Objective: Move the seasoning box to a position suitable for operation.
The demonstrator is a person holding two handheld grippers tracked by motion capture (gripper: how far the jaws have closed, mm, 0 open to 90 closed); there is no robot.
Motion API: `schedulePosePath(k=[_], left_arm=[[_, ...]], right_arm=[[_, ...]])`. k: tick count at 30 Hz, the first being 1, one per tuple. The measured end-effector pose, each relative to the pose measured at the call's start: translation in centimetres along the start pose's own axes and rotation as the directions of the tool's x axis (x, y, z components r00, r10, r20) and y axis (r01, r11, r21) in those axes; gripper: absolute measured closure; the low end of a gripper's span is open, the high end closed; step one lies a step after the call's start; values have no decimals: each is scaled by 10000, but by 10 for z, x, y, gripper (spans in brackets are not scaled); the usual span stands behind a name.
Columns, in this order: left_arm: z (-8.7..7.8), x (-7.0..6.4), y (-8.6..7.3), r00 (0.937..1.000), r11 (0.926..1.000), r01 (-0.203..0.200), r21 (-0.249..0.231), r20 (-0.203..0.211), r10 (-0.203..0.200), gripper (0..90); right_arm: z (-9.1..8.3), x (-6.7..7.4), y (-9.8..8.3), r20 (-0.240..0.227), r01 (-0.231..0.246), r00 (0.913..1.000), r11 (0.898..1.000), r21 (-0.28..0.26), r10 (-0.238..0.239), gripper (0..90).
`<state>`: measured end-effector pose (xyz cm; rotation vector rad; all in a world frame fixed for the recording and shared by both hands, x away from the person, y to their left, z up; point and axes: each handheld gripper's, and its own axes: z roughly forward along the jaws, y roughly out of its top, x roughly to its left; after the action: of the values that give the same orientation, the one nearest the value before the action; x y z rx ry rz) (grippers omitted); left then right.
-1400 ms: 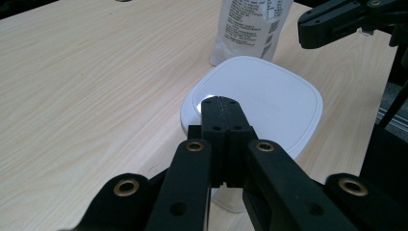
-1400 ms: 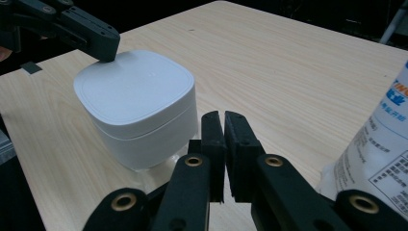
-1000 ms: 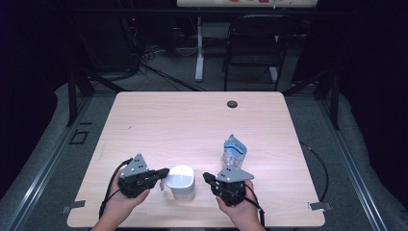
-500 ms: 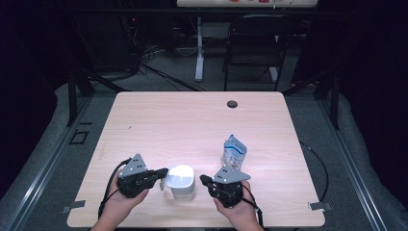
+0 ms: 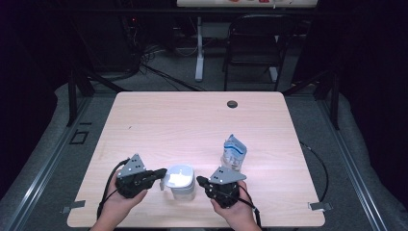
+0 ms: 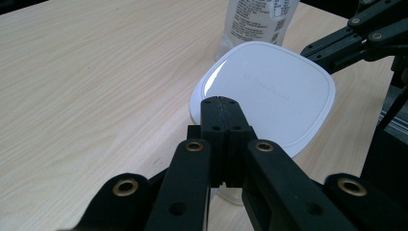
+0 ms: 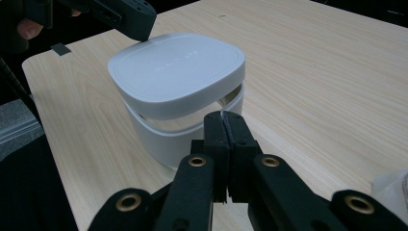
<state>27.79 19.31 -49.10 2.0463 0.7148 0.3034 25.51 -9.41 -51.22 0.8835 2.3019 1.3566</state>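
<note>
A white rounded-square container [image 5: 179, 182] with a lid [image 7: 178, 72] stands near the table's front edge. The lid sits ajar, raised on the side facing my right gripper. My left gripper [image 5: 162, 172] is shut, its tips [image 6: 219, 100] resting on the lid's left edge. My right gripper [image 5: 198, 181] is shut too, its tips [image 7: 223, 115] at the container's rim [image 7: 231, 103] just below the raised lid. I cannot tell whether either pinches anything. A blue-and-white pouch [image 5: 234, 153] stands upright behind the right gripper.
The light wooden table [image 5: 192, 125] has a round cable hole [image 5: 232, 104] at the back. A black chair [image 5: 252, 48] and a desk leg stand beyond the table. Cables trail from both grippers over the front edge.
My right gripper has edged a little leftward toward the container. The left gripper, container and pouch stay as they were.
</note>
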Motion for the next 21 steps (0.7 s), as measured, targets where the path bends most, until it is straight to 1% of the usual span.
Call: schedulePosePath(k=[4,8,9,11,15,16,21], left_arm=[[0,0,0,10000,10000,20,-11,17,-20,900],[0,0,0,10000,10000,19,-10,13,-19,900],[0,0,0,10000,10000,21,-14,12,-21,900],[0,0,-1,10000,10000,24,-17,14,-24,900],[0,0,-1,10000,10000,30,-26,21,-30,900],[0,0,-1,10000,10000,37,-35,26,-37,900],[0,0,-1,10000,10000,17,-31,16,-17,900]], right_arm=[[3,2,0,-88,82,9999,9999,107,-81,900],[4,4,0,-186,60,9998,10000,22,-60,900],[4,4,0,-193,159,9997,9998,130,-156,900],[5,4,0,-181,162,9997,9998,111,-159,900],[6,6,-1,-319,158,9994,9998,97,-155,900],[6,6,0,-341,228,9992,9997,128,-224,900],[6,6,0,-325,226,9992,9997,105,-222,900]])
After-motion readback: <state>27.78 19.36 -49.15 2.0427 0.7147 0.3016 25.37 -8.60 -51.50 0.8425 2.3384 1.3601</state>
